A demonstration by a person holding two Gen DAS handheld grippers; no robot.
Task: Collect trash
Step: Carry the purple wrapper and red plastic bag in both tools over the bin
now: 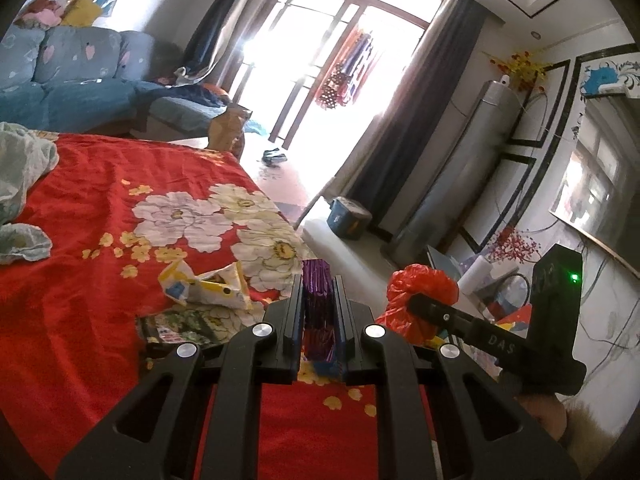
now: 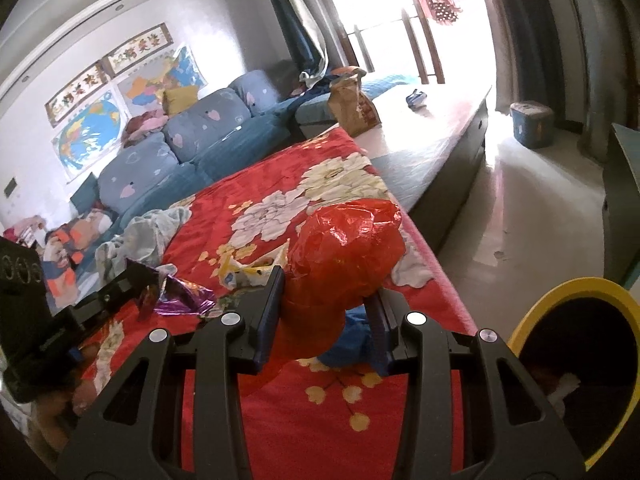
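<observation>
Evidently both jaws are clenched on trash lifted above the bed [image 1: 100, 184]: the left gripper [image 1: 318, 308] pinches a purple foil wrapper [image 1: 318, 300], the right gripper [image 2: 326, 308] a red plastic bag [image 2: 344, 248], ready for the yellow-rimmed bin [image 2: 536, 312] just right of the right jaws.

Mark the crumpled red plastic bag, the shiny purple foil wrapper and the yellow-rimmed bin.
crumpled red plastic bag [image 2: 344, 256], right wrist view, bulging middle
shiny purple foil wrapper [image 1: 317, 304], left wrist view, middle between the fingers
yellow-rimmed bin [image 2: 532, 316], right wrist view, left rim

A lived-in home living room: blue floral sofa [image 2: 188, 136], wall maps [image 2: 88, 128], curtained balcony doors [image 1: 320, 60], television [image 1: 600, 184].
</observation>
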